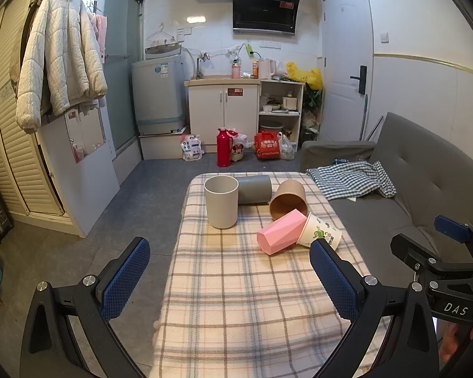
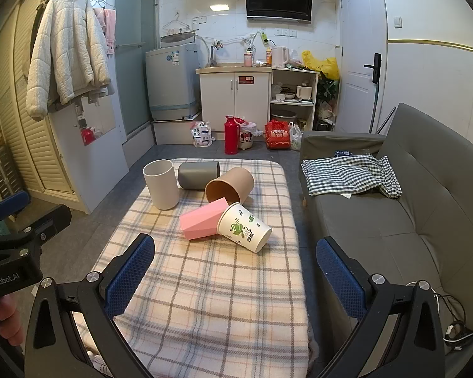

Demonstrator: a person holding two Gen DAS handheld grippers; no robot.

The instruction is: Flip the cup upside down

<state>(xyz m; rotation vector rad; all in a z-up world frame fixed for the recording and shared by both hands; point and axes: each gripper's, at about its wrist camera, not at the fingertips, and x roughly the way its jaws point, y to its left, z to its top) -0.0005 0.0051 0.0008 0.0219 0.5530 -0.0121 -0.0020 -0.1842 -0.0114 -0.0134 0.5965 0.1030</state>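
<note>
Several cups sit at the far end of a plaid-covered table (image 1: 236,299) (image 2: 211,299). A white cup (image 1: 221,201) (image 2: 160,184) stands upright, mouth up. A grey cup (image 1: 254,190) (image 2: 198,174), a brown cup (image 1: 288,200) (image 2: 230,185), a pink faceted cup (image 1: 282,231) (image 2: 201,223) and a white paper cup with green leaves (image 1: 320,236) (image 2: 244,227) lie on their sides. My left gripper (image 1: 230,278) is open and empty, short of the cups. My right gripper (image 2: 236,275) is open and empty, also short of them.
A grey sofa (image 1: 425,189) (image 2: 410,214) with a checked cloth (image 1: 353,179) (image 2: 350,173) runs along the table's right side. Grey floor lies to the left. A kitchen counter, a washing machine and a red thermos (image 1: 223,147) stand far behind.
</note>
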